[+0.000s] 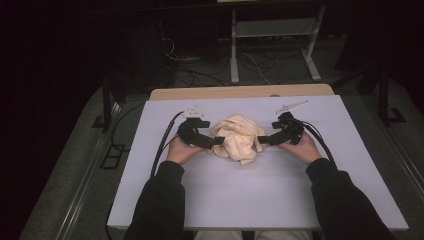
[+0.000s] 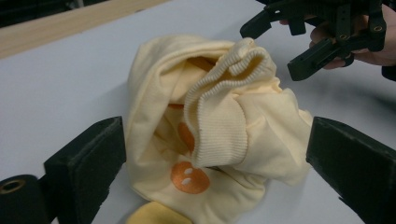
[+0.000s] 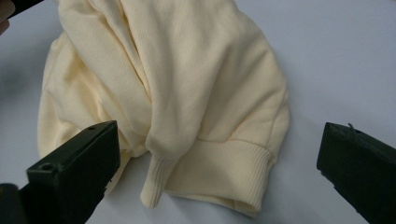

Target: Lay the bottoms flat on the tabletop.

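One crumpled pale-yellow sweatshirt (image 1: 236, 138) is seen bunched in a heap near the middle of the white table (image 1: 250, 200); orange round prints and a ribbed cuff (image 2: 219, 116) are shown in the left gripper view, a ribbed hem band (image 3: 219, 172) in the right gripper view. Fabric is judged light, soft and limp, not slippery and not fragile; it will sag and drag when lifted, so the thicker ribbed edges are judged the firmest places to be pinched. Left gripper (image 1: 216, 141) is held at the heap's left side, jaws spread wide, cloth lying between them but not pressed. Right gripper (image 1: 261, 141) is held at the heap's right side, jaws likewise wide apart, the hem band lying just ahead and between them, untouched. Nothing is gripped by either.
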